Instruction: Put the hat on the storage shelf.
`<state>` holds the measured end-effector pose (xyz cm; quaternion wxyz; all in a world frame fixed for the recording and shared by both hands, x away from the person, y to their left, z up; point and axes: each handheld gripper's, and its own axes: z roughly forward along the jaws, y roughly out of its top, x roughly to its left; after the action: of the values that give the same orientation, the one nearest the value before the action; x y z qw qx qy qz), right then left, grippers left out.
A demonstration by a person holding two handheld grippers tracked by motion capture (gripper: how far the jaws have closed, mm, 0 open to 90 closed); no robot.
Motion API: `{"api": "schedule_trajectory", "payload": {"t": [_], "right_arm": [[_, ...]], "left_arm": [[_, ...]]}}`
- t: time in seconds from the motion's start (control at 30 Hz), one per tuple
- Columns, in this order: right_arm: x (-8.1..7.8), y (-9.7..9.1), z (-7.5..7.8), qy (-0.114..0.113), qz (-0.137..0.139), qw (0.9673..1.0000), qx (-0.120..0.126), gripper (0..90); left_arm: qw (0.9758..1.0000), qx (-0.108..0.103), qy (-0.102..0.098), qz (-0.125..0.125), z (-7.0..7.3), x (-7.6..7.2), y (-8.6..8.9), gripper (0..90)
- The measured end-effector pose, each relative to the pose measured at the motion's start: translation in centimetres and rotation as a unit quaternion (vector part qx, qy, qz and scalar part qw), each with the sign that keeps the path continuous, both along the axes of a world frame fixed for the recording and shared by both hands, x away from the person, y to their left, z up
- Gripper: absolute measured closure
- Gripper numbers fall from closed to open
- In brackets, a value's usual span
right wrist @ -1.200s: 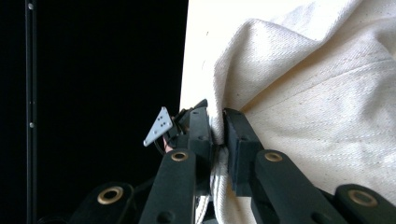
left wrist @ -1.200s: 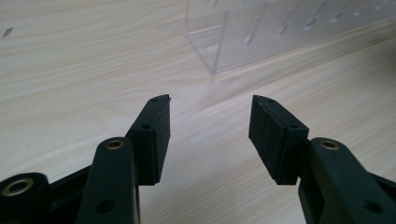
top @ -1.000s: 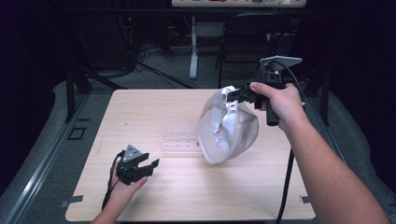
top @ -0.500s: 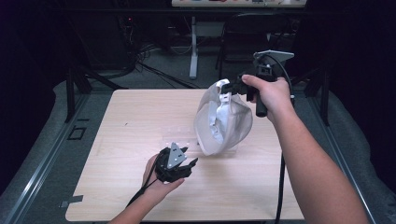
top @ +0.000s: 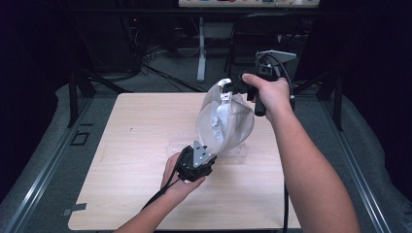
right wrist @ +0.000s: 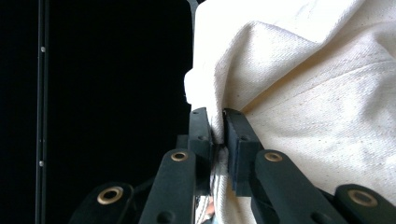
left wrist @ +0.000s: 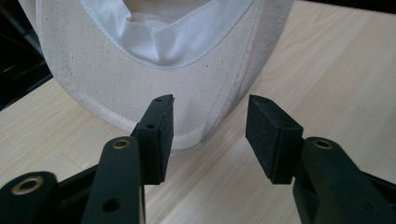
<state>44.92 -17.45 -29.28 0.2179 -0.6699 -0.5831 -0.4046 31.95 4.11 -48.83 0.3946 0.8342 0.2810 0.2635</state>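
A person stands at a pale wooden surface [top: 136, 145], holding a gripper in each hand. The right gripper [top: 236, 86] is raised above the far side of the surface and holds up a cream cloth cap [top: 226, 121] by a fold of fabric at its top edge. In the right gripper view the two black jaws are pressed together on that fold, pinching the cap [right wrist: 303, 107] tightly, with dark background to the left.

The cap hangs down from that grip, its lower edge near or at the surface; which of the two cannot be told. Its white lining shows inside the opening.

The left gripper [top: 206, 158] is low over the middle of the surface, just beside the cap's lower edge, pointing at it. In the left gripper view its jaws are spread apart, having just been closing somewhat, and nothing is clamped between them. The stitched brim of the cap [left wrist: 154, 70] lies just beyond the jaw tips, with the left pad [left wrist: 161, 121] close against the fabric.
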Motion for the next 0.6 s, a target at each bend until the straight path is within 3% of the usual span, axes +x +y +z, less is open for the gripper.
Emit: {"api": "schedule_trajectory", "payload": {"t": [0.23,0.4,0.6], "right_arm": [[0.5,0.6,0.2,-0.002,-0.003,1.0000,0.004,82.7],[0.5,0.7,0.4,-0.004,-0.005,1.0000,0.001,82.7],[0.3,0.7,0.7,-0.005,-0.002,1.0000,-0.002,82.6]], "left_arm": [[0.9993,0.010,-0.008,0.034,-0.2,1.1,-0.7,64.1],[0.9993,0.009,-0.006,0.037,-0.2,1.4,-0.4,73.8],[0.9995,0.003,-0.012,0.028,-0.1,1.4,0.0,77.8]]}}
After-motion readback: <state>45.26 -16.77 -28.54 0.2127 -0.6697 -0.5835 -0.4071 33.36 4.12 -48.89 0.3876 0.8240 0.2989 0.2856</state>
